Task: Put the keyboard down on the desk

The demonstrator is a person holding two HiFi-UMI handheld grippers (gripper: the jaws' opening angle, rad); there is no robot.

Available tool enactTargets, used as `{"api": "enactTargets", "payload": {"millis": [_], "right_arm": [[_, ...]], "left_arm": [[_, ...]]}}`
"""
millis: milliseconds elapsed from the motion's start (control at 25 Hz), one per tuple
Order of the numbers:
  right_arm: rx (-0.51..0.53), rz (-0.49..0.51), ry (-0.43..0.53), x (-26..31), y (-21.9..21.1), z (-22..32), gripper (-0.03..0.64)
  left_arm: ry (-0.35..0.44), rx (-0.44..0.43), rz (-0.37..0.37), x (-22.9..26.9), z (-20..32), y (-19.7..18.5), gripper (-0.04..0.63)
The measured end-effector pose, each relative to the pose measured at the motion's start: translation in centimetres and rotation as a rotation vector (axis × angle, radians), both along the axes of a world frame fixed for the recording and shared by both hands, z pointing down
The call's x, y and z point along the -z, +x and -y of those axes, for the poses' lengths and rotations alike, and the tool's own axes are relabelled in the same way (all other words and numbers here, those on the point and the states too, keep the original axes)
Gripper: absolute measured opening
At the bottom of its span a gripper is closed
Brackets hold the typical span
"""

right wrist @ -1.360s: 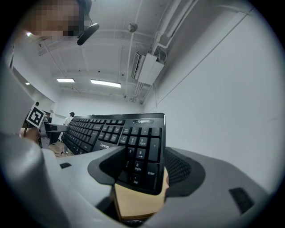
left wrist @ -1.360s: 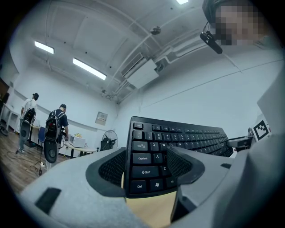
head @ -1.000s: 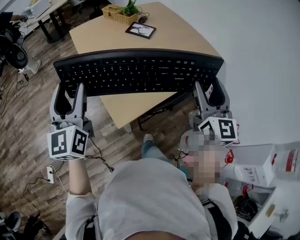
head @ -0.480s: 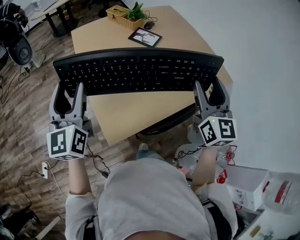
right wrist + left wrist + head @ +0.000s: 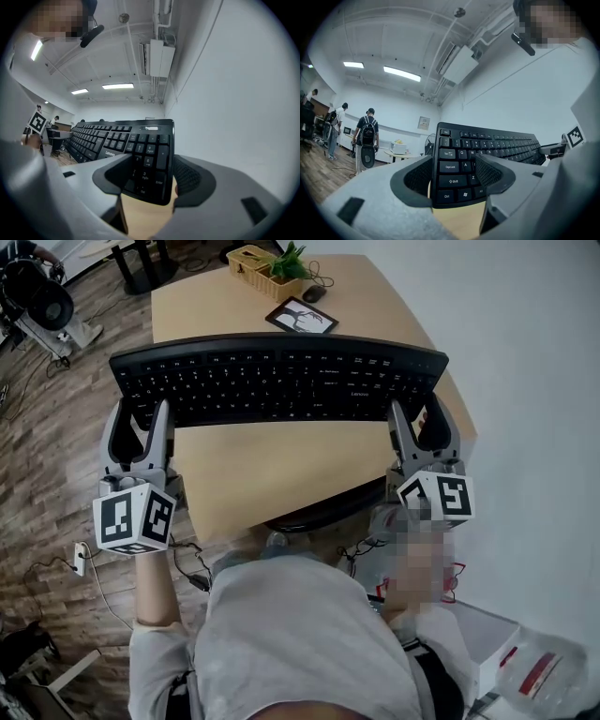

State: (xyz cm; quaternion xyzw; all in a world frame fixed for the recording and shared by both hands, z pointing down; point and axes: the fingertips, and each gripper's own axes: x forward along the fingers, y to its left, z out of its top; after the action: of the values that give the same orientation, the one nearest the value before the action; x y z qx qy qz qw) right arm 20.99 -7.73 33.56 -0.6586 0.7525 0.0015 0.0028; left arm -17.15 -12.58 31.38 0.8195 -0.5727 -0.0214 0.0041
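Observation:
A black full-size keyboard [image 5: 281, 381] is held level in the air over the front part of the light wooden desk [image 5: 272, 465]. My left gripper [image 5: 139, 413] is shut on its left end, near the Ctrl and Shift keys [image 5: 452, 180]. My right gripper [image 5: 417, 413] is shut on its right end, at the number pad [image 5: 150, 168]. In the left gripper view the keyboard [image 5: 487, 150] stands between the jaws with the desk's wood just below it. The right gripper view shows the keyboard [image 5: 126, 140] the same way.
At the desk's far end are a basket with a plant [image 5: 267, 266], a mouse [image 5: 314, 293] and a framed picture [image 5: 302, 317]. A dark chair [image 5: 319, 507] sits under the front edge. A white wall runs along the right. People [image 5: 368, 136] stand far off.
The person has stepped toward the desk, so more desktop now lies under the keyboard. Both grippers keep the same hold on the keyboard's ends.

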Motion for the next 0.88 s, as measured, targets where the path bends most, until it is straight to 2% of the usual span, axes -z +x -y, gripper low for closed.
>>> {"api": "enactTargets", "payload": {"millis": [80,320,880], "right_arm": [[0.004,0.003,0.031,0.5,-0.2,-0.5,0.255],[0.022,0.005,-0.004,2.4,-0.9,-1.7,0.256],[0.041,0.024,-0.167,-2.3,0.2,1.1,0.255]], "left_arm": [[0.030,0.005,0.003,0.7,-0.8,-0.2,0.284],[-0.006,0.023,0.004,2.5,-2.6,-1.0,0.284],[-0.195,0.049,0.022,-2.4,-0.1,0.0,0.284]]}}
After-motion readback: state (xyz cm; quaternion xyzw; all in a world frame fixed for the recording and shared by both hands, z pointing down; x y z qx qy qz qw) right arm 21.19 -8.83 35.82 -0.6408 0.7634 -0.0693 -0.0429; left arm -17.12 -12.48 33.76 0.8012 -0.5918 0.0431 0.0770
